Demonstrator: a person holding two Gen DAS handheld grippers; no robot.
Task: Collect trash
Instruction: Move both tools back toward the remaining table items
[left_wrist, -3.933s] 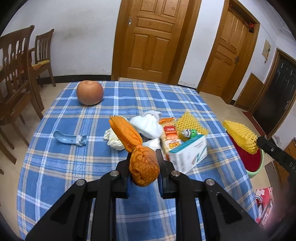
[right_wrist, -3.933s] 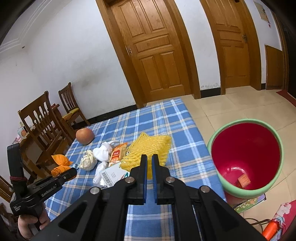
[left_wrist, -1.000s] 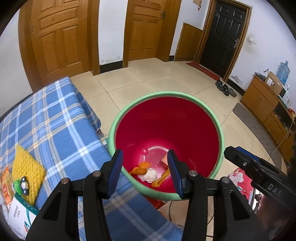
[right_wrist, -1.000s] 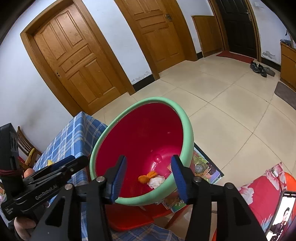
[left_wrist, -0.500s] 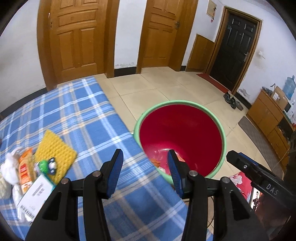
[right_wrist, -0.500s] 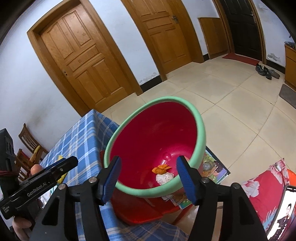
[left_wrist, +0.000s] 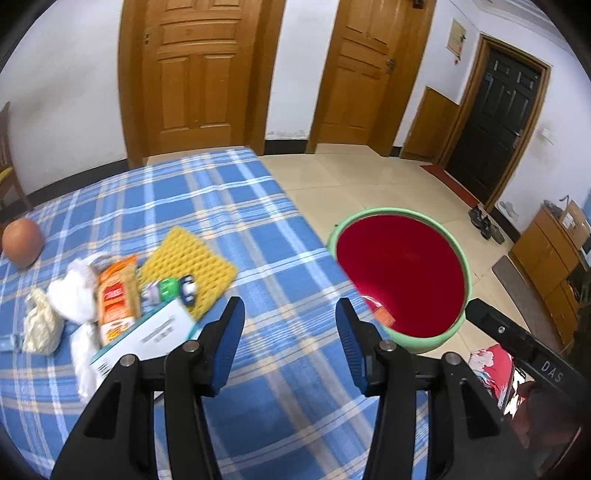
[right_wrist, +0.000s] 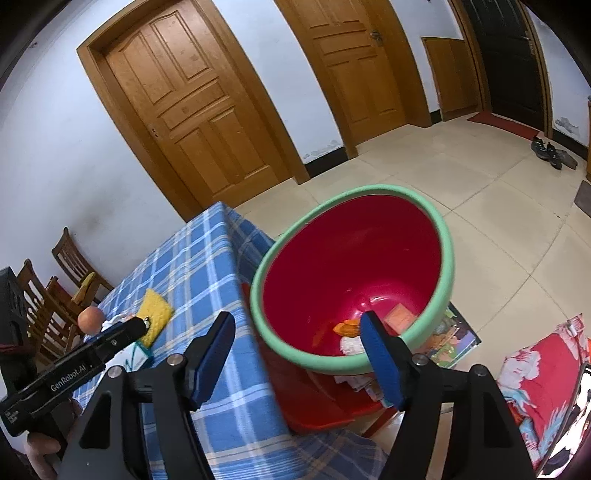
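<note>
A red bin with a green rim (left_wrist: 399, 266) stands just past the right edge of the blue checked table (left_wrist: 221, 199). In the bin (right_wrist: 351, 251) lie orange peel (right_wrist: 347, 326), a white tissue (right_wrist: 351, 345) and a small orange carton (right_wrist: 399, 317). My left gripper (left_wrist: 289, 310) hangs open and empty over the table near that edge. Left of it lies a trash pile: a yellow foam net (left_wrist: 188, 258), an orange snack packet (left_wrist: 116, 295), a white box (left_wrist: 147, 336) and crumpled tissues (left_wrist: 72, 291). My right gripper (right_wrist: 295, 325) is above the bin's near rim, its jaws opening, empty.
A round orange fruit (left_wrist: 22, 242) sits at the table's far left. The bin rests on a red stool (right_wrist: 325, 406). Wooden chairs (right_wrist: 70, 266) stand beyond the table. Wooden doors line the far wall. Papers and red fabric (right_wrist: 546, 376) lie on the tiled floor.
My left gripper let go of the orange peel, which now lies in the bin, and has swung left from the bin toward the table's trash pile. My right gripper's jaws have widened.
</note>
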